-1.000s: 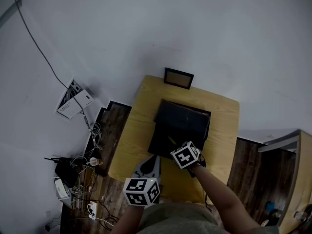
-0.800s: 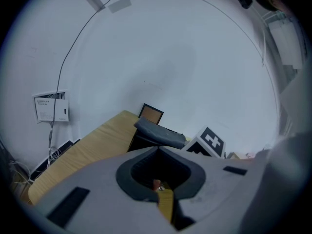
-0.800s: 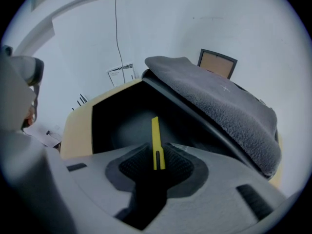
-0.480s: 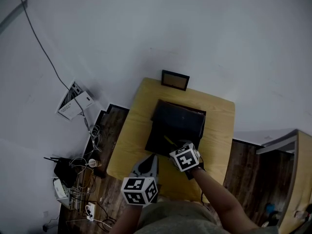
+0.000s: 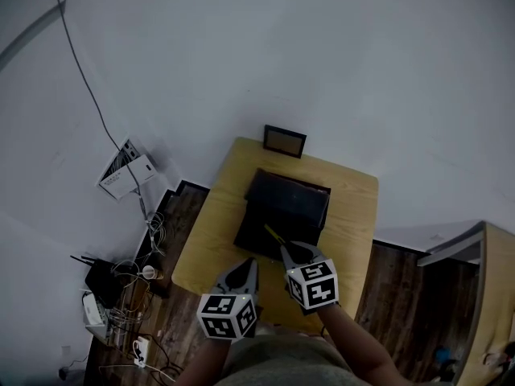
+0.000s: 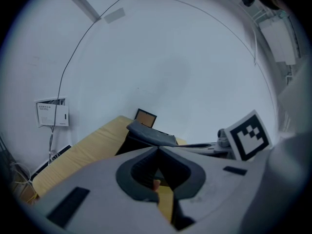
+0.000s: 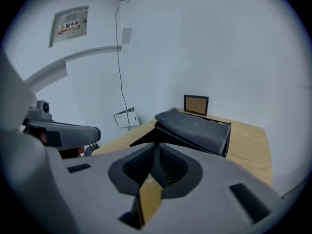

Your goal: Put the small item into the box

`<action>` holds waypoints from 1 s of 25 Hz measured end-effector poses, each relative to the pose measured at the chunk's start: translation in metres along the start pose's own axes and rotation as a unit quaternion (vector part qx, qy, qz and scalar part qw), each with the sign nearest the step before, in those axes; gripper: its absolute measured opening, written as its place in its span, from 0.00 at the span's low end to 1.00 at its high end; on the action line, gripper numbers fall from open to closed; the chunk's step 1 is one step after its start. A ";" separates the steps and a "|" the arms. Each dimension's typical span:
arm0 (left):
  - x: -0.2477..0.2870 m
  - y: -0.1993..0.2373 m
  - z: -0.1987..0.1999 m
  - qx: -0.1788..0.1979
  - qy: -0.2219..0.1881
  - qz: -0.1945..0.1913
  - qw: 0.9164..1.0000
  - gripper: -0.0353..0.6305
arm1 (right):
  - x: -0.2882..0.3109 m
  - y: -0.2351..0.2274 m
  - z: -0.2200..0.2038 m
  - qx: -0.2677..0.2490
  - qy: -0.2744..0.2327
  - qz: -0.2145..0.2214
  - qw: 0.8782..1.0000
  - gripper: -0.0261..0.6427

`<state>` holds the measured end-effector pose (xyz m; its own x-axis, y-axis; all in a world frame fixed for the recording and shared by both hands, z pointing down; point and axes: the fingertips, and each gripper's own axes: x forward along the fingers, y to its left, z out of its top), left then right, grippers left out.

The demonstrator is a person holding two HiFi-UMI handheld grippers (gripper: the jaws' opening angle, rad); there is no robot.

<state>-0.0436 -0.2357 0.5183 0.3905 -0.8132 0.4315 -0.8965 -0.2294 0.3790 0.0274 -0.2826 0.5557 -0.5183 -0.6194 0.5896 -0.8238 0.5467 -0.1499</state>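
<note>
A black box [image 5: 283, 211] stands on the yellow wooden table [image 5: 217, 232], with a dark grey cover lying on top of it [image 7: 195, 126] [image 6: 151, 133]. My right gripper [image 5: 286, 252] [image 7: 157, 146] hovers at the box's near edge, shut on a thin yellow strip [image 5: 273, 235] [image 7: 150, 199] that sticks out over the box. My left gripper [image 5: 249, 264] [image 6: 158, 149] hangs beside it to the left, over the table's near edge, its jaws closed together. A small orange speck shows behind its fingers; what it is cannot be made out.
A small dark-framed picture [image 5: 285, 141] stands at the table's far edge against the white wall. Tangled cables and devices [image 5: 121, 296] lie on the dark floor at left, near a white leaflet [image 5: 125, 170]. A wooden cabinet [image 5: 487, 296] stands at right.
My right gripper has drawn back a little from over the box toward its near edge, the yellow strip still in it. The left gripper has hardly moved.
</note>
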 end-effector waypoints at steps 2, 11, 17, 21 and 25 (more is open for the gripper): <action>-0.005 -0.006 -0.001 0.002 -0.004 -0.001 1.000 0.06 | -0.016 0.007 0.004 0.005 -0.025 0.003 1.000 0.07; -0.021 -0.032 -0.005 0.012 -0.019 -0.008 1.000 0.06 | -0.071 0.023 0.005 0.018 -0.093 0.023 0.995 0.05; -0.031 -0.046 -0.012 0.013 -0.024 -0.011 1.000 0.06 | -0.100 0.024 0.002 0.029 -0.117 0.029 0.992 0.04; -0.036 -0.053 -0.015 0.016 -0.026 -0.015 0.999 0.06 | -0.111 0.026 0.001 0.029 -0.127 0.030 0.991 0.04; -0.039 -0.053 -0.015 0.017 -0.029 -0.015 0.999 0.06 | -0.114 0.030 0.002 0.026 -0.131 0.033 0.990 0.04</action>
<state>-0.0081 -0.1836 0.4936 0.4053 -0.8348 0.3727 -0.8916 -0.2709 0.3630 0.0613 -0.1970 0.4821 -0.6083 -0.7117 0.3514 -0.7929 0.5657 -0.2266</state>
